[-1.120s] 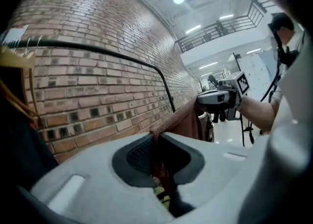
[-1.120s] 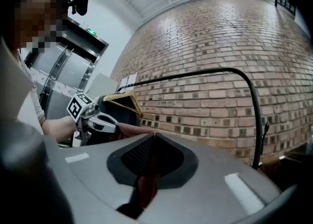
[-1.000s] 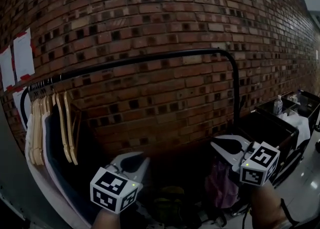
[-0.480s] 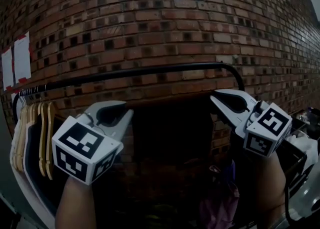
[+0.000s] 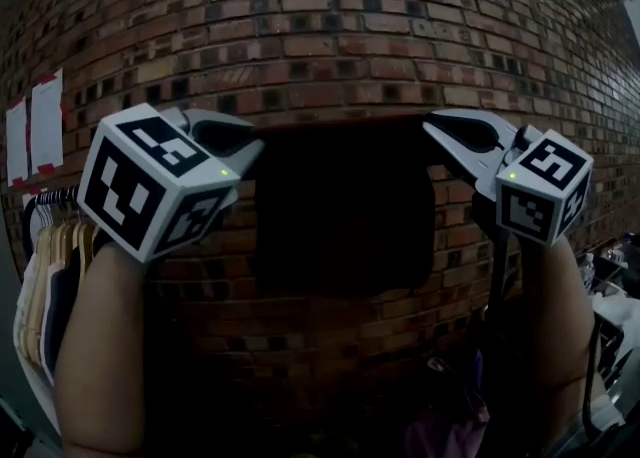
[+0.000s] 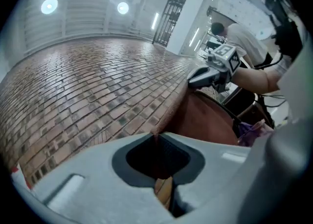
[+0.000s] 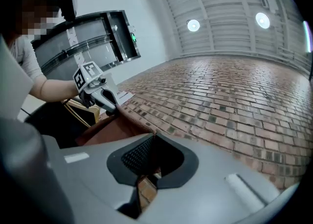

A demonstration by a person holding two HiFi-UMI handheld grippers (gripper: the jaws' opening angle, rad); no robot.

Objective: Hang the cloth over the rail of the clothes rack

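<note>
A red-brown brick wall (image 5: 330,36) fills the background, with white paper sheets (image 5: 45,121) fixed near its left edge. Below those sheets, pale wooden hangers (image 5: 62,246) carrying light and dark garments (image 5: 50,316) hang in a tight row. A purple item (image 5: 450,431), type indeterminable, sits low near the wall's foot towards the right; round ceiling lights (image 7: 193,25) are lit overhead.

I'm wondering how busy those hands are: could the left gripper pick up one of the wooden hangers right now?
Probably not. The left gripper is shut on a corner of the cloth, which is stretched across to the right gripper, and the hangers hang lower down, off to its left.
</note>
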